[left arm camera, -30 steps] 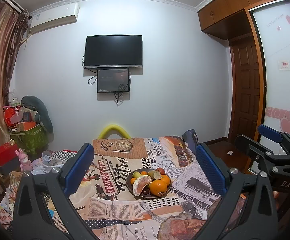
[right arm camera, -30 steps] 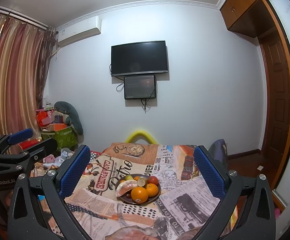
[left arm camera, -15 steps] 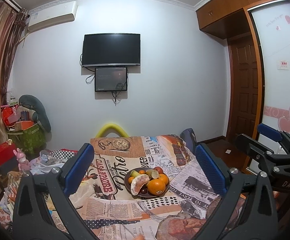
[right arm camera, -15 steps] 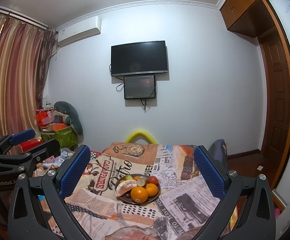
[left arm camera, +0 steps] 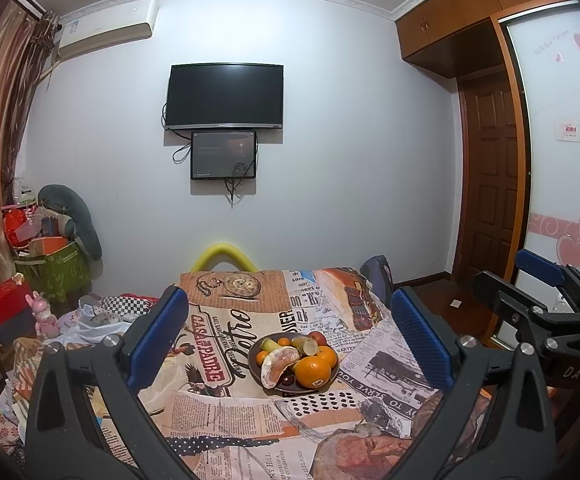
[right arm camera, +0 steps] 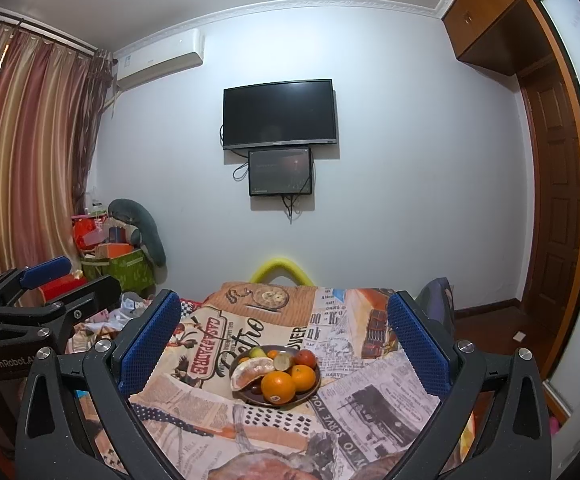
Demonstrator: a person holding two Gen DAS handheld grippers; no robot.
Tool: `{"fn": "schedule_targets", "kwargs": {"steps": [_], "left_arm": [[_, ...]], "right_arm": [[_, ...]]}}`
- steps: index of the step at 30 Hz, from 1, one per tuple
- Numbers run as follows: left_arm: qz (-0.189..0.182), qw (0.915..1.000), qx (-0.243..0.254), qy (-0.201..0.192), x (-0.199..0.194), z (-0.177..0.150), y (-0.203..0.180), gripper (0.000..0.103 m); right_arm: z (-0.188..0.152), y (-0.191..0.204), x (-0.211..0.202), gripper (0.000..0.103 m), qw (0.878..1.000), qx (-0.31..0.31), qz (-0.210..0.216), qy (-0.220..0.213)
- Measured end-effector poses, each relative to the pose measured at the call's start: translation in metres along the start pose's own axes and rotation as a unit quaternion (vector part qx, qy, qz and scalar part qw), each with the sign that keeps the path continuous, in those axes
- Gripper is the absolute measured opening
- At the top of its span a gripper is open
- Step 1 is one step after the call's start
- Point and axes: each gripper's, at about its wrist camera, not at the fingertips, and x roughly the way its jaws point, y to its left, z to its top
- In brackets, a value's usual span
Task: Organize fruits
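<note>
Jaws wide on both grippers; peeled segment [left arm camera: 278,365] slants across bowl [left arm camera: 257,377].

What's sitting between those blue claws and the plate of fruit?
Nothing but printed tablecloth. In both wrist views the left gripper and right gripper hang open short of the fruit plate, with only bare cloth before it.

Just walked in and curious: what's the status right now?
Left gripper open, empty. Right gripper open, empty. Dark round plate of fruit untouched on newspaper-print tablecloth. Nothing in the way.
</note>
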Motion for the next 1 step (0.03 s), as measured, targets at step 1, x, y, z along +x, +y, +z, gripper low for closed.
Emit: {"fn": "schedule_targets", "kwargs": {"steps": [1], "left_arm": [[0.000,1.0000,0.000,0.000,0.0004,0.0001,0.0002,0.103]], "right_arm": [[0.0004,-0.0003,0.0001,0.103,1.000,0.001,0.000,0.001]]}}
